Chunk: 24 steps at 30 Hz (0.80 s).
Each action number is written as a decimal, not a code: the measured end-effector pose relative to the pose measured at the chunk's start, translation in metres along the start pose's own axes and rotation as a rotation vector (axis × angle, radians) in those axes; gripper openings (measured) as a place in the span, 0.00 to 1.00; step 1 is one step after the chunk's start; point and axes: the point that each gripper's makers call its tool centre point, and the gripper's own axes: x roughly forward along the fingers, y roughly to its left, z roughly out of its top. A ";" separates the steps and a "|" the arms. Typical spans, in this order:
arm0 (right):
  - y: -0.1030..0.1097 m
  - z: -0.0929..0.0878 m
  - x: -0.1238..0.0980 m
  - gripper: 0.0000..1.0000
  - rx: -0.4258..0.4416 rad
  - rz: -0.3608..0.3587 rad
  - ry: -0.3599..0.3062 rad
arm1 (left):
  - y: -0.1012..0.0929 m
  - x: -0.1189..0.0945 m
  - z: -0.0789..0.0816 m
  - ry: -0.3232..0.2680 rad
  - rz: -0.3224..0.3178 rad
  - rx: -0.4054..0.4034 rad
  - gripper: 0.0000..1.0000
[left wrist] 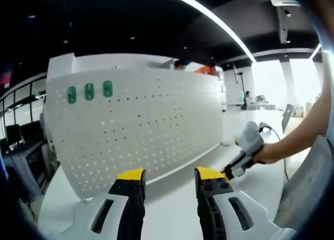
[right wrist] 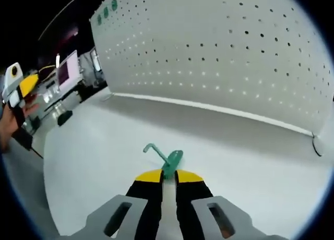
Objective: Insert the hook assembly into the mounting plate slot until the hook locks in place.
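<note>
A white pegboard mounting plate (left wrist: 141,120) stands upright on the white table, with three green hooks (left wrist: 89,92) hung at its upper left. My left gripper (left wrist: 169,176) is open and holds nothing, short of the board. My right gripper (right wrist: 168,175) is shut on a green hook assembly (right wrist: 166,160); its bent end sticks out ahead of the jaws, over the table and below the pegboard (right wrist: 219,52). From the right edge of the left gripper view the right gripper (left wrist: 245,156) comes in, held by a hand.
The white table (right wrist: 104,146) stretches in front of the board. Desks with monitors (right wrist: 67,70) stand off to the left. The left gripper (right wrist: 18,88) in a hand shows at the left edge of the right gripper view. A cable (left wrist: 284,151) trails over the table.
</note>
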 end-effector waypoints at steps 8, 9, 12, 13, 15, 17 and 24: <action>0.001 0.002 -0.003 0.03 -0.005 0.007 -0.012 | -0.005 0.001 0.000 0.006 -0.016 0.007 0.38; 0.001 0.002 -0.003 0.03 -0.008 0.008 -0.011 | -0.005 0.001 0.000 0.005 -0.016 0.008 0.37; 0.003 0.004 -0.003 0.02 -0.025 0.009 -0.015 | -0.005 0.001 -0.001 0.006 -0.017 0.006 0.37; 0.004 0.005 -0.004 0.02 -0.027 0.010 -0.016 | -0.005 0.001 0.000 0.005 -0.018 0.005 0.37; 0.005 0.007 -0.004 0.01 -0.044 0.013 -0.024 | -0.005 0.001 0.000 0.005 -0.017 0.005 0.37; 0.007 0.007 -0.003 0.00 -0.055 0.018 -0.022 | -0.006 0.001 0.000 0.005 -0.020 0.006 0.37; 0.007 0.007 -0.003 0.01 -0.052 0.023 -0.024 | -0.008 0.002 0.000 0.007 -0.028 0.006 0.35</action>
